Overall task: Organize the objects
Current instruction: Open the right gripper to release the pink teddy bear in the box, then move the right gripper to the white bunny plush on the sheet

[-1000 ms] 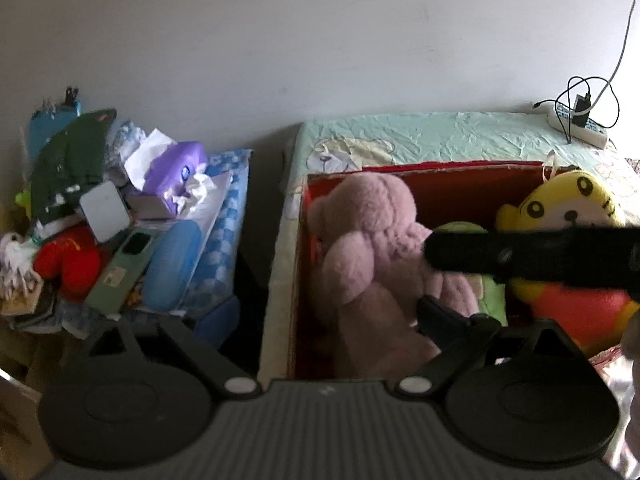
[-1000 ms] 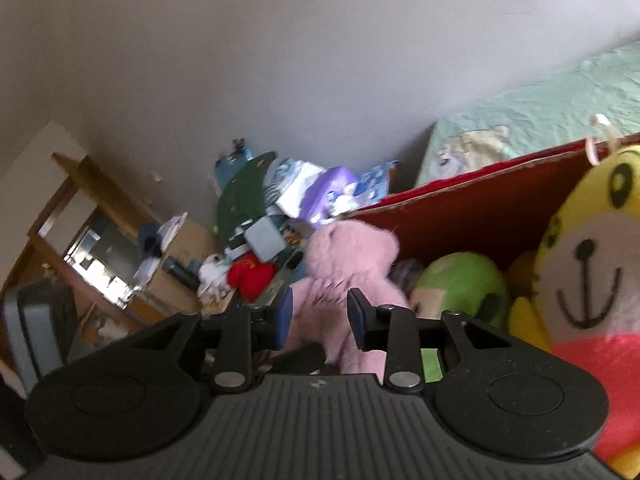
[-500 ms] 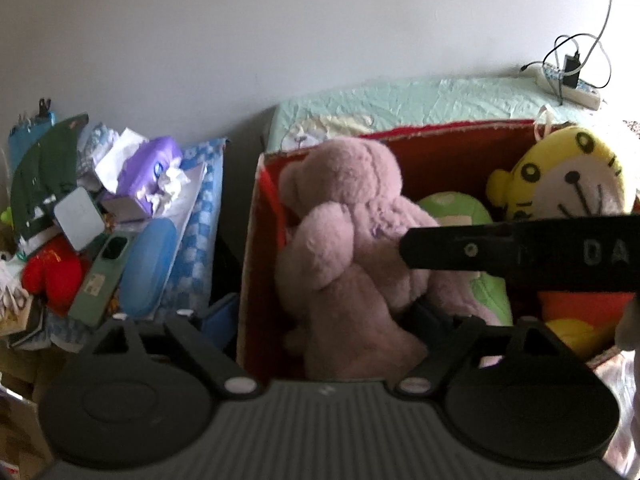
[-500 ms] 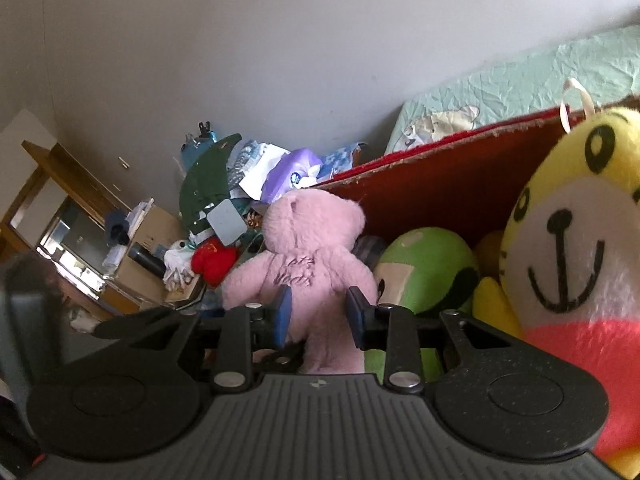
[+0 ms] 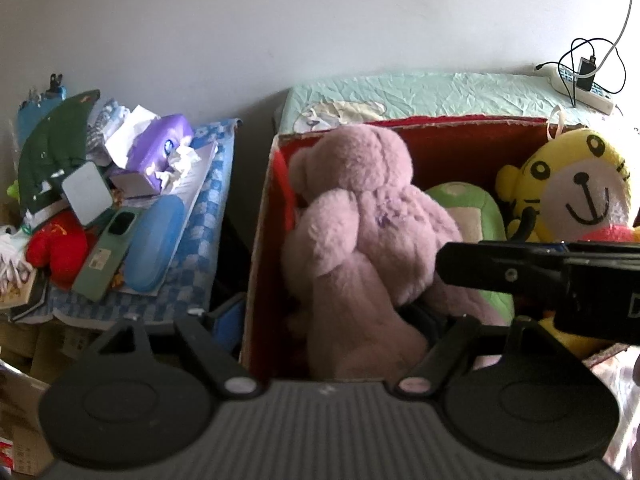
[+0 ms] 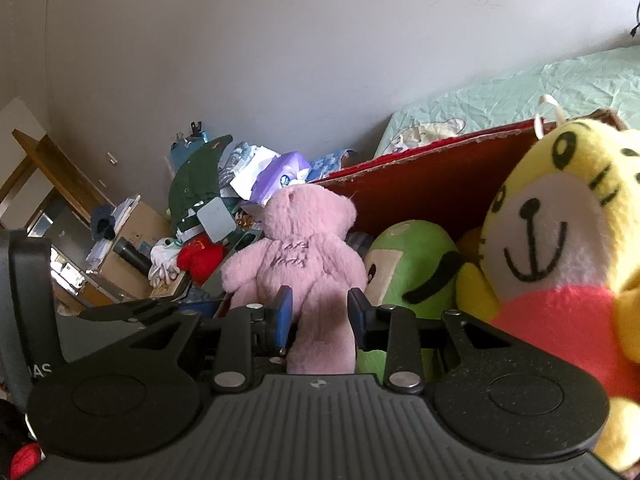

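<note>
A pink teddy bear (image 5: 360, 216) sits upright at the left end of the red cardboard box (image 5: 260, 264), beside a green plush (image 5: 472, 208) and a yellow tiger plush (image 5: 576, 188). My right gripper (image 6: 320, 312) has its blue pads on the pink teddy bear's (image 6: 304, 256) leg, and its jaws are opening slightly. Its black finger (image 5: 520, 276) crosses the left wrist view. My left gripper (image 5: 326, 316) straddles the box's left wall. One pad is outside against the wall; the other finger is inside, behind the bear's leg.
Left of the box, a checked cloth (image 5: 200, 248) carries clutter: a purple tissue box (image 5: 160, 148), a green phone (image 5: 108, 252), a blue case (image 5: 154, 240) and a red plush (image 5: 60, 244). A mint sheet (image 5: 440, 92) lies behind the box, with a power strip (image 5: 580, 88) on it.
My left gripper's jaws narrowed and dropped around the box's left wall. The pink bear, still in my right gripper, sank lower into the box beside the green plush.
</note>
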The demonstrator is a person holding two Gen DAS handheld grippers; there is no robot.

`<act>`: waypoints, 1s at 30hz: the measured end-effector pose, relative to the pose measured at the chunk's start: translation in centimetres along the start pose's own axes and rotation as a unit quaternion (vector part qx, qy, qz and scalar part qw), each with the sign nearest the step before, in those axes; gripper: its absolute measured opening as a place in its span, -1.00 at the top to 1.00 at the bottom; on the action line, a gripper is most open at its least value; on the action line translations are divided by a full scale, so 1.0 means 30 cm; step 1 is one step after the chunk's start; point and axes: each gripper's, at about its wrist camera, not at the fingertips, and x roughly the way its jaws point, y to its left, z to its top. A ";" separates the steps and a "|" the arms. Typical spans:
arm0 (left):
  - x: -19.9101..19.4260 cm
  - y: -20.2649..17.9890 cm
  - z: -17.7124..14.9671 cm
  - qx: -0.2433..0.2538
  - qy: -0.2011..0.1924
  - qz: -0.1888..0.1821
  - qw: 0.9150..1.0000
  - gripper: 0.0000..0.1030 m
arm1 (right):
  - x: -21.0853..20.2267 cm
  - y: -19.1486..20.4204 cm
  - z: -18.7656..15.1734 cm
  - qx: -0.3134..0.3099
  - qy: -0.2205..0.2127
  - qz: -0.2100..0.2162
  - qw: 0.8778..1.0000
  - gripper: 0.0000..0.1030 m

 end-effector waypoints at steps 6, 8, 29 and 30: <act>-0.034 -0.006 -0.013 -0.005 -0.003 0.007 1.000 -0.72 | -0.038 0.024 -0.031 -0.011 -0.010 -0.028 1.000 0.33; -0.044 -0.009 -0.021 -0.007 -0.002 0.013 1.000 -0.76 | -0.050 0.024 -0.041 -0.006 -0.013 -0.034 0.999 0.30; -0.164 -0.036 -0.075 -0.018 -0.022 0.007 1.000 -0.76 | -0.173 0.008 -0.123 0.018 -0.067 -0.078 0.995 0.16; -0.174 -0.042 -0.075 -0.018 -0.026 0.004 0.999 -0.76 | -0.177 0.006 -0.126 0.020 -0.067 -0.080 0.994 0.16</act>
